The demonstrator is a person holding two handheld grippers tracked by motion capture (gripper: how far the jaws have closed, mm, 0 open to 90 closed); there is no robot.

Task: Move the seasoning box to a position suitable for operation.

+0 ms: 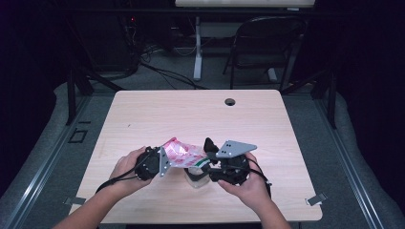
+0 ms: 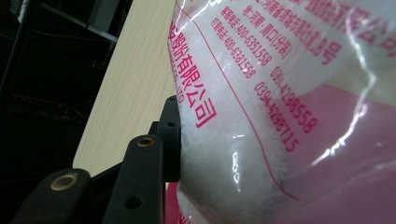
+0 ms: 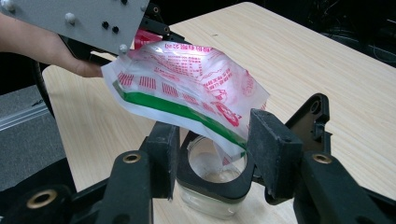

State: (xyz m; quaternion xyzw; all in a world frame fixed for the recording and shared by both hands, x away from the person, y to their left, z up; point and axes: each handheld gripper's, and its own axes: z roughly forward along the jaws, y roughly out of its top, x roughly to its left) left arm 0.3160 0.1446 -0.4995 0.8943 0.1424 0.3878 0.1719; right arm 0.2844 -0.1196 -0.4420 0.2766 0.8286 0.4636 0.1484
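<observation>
bag (image 2: 280,116) cropped by frame, jar (image 3: 210,186) perhaps glass, half hidden

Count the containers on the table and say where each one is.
2: a pink printed bag held tilted in the left gripper, and a clear glass jar under the bag's corner, beside the right gripper.

Pink bag (image 1: 184,153) between both tools, apparently tilted
</observation>
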